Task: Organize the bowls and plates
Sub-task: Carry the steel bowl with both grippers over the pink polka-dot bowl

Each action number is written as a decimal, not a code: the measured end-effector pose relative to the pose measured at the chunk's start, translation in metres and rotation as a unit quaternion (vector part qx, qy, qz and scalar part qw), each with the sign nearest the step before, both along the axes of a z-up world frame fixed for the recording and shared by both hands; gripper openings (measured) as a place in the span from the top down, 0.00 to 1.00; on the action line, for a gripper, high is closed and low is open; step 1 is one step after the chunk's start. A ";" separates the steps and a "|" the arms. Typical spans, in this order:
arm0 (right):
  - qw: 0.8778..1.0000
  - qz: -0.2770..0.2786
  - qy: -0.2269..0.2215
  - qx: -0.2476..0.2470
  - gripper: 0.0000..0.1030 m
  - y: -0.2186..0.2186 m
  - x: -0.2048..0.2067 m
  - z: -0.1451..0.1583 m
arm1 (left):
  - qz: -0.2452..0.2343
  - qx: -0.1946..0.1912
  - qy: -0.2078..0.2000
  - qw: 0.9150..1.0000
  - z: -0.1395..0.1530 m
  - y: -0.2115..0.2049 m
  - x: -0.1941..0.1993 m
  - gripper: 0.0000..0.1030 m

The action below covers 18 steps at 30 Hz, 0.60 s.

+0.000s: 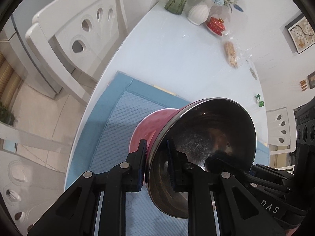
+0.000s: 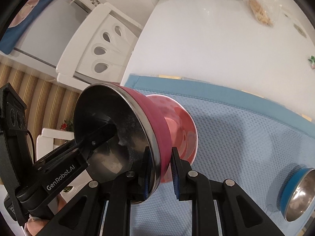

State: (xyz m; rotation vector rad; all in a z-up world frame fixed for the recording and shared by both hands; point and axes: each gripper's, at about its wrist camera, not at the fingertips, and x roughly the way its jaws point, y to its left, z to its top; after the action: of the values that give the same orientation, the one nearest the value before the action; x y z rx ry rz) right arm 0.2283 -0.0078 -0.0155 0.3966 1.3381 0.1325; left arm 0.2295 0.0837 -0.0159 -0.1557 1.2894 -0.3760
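I hold one red bowl (image 1: 196, 137) w/ both my tongs. It's metal inside, red outside, and it's tipped on its side up over the blue mat (image 1: 118, 129), so its open mouth faces sideways.

My left tongs (image 1: 156, 164) are nearly shut, pinching the rim: one pad on the red outside, one pad on the shiny inside. My right tongs (image 2: 160, 172) do the same on another bit of the rim, almost shut too. I think two grips stop the bowl from swinging or slipping, b/c the rim is thin and smooth.

Just behind the bowl's bottom is a pink bowl w/ dots (image 2: 183, 127). They look v. close, maybe touching, but I can't tell. My guess is I'm stacking them or pulling them apart; I can't say which.

A blue bowl (image 2: 295, 194), also shiny inside, lies tipped on the mat off to the right, apart from the others. That one looks not sorted yet.

The mat is soft and bumpy, on a white table (image 1: 177, 55). At the far end are a green vase (image 1: 177, 0) w/ flowers, a white vase (image 1: 198, 12), a red lidded cup (image 1: 216, 24) and a snack bag (image 1: 231, 54). A white chair (image 1: 74, 33) stands by the table. The floor is pale tile.
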 end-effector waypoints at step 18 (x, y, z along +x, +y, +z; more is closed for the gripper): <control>0.999 -0.016 0.042 0.013 0.83 -0.010 0.012 -0.044 | -0.022 0.029 0.020 0.999 -0.038 -0.011 0.008 0.84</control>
State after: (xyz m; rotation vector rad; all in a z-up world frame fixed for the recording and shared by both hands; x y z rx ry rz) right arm 0.2404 -0.0177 -0.0599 0.4499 1.4130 0.1073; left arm 0.2378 0.0727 -0.0541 -0.0856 1.3439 -0.3748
